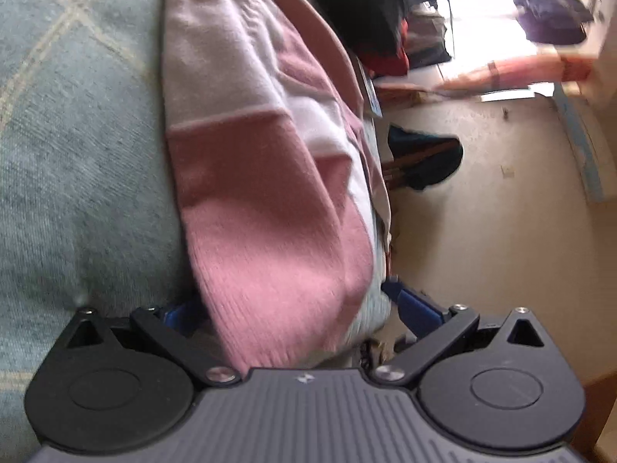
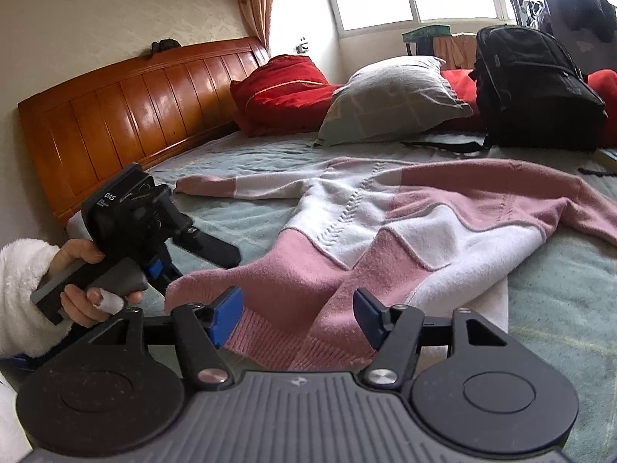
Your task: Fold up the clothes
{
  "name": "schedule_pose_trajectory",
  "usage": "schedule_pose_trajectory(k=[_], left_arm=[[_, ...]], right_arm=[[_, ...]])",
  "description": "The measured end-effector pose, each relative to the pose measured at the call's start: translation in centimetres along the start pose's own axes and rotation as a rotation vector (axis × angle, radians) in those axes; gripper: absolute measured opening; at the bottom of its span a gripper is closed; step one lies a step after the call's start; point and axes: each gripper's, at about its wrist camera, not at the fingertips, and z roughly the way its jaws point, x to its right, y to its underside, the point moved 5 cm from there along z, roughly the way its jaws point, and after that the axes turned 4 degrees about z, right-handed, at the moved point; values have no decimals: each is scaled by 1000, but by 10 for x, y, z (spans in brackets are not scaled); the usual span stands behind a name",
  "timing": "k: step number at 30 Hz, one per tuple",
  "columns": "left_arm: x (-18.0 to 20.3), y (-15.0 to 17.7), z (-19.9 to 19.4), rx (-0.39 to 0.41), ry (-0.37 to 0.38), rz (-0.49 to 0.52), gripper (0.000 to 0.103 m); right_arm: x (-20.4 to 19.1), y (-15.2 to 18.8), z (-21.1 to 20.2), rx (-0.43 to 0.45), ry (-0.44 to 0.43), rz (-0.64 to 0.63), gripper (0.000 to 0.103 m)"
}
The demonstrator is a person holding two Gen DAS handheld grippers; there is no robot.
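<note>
A pink and white colour-block knit sweater lies spread on the pale blue-green bedsheet, one sleeve stretched toward the headboard. My right gripper is open, its blue pads on either side of the ribbed pink hem. In the left wrist view the same sweater runs away from my left gripper, which is open with the pink hem corner lying between its wide-spread fingers. A hand in a fluffy white sleeve holds the left gripper at the sweater's left corner.
A wooden headboard stands at the back left. Red pillows, a grey pillow and a black backpack sit beyond the sweater. The bed edge drops to a beige floor with a dark item on it.
</note>
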Motion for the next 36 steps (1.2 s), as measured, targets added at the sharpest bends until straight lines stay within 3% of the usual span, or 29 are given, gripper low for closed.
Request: schedule_pose_trajectory(k=[3,5,7,9,12,17,22,30,36], left_arm=[[-9,-8,-2,64,19,-58,90],[-15,-7,-7,112,24,-95,76],[-14,-3,-11,147,37,-105,69],[-10,2,-14,181,60,-112,68],[11,5,-19,214,104,-45,45],[21,-3,-12,203,-20,42,17],[-4,-8,-11,237,-131,-24,7],[60,0,-77,383,-190,227,4],[31,5,-112,396,-305,156,4]], right_arm=[[-1,1,-3,5,3,3,69],[-1,1,-9,18,6,5,69],[2,2,-13,22,17,15,70],[5,4,-15,21,32,23,70],[7,4,-18,25,39,30,70],[5,5,-22,39,38,29,70],[1,6,-28,47,48,19,70],[10,5,-32,54,79,32,71],[14,5,-30,54,73,53,71]])
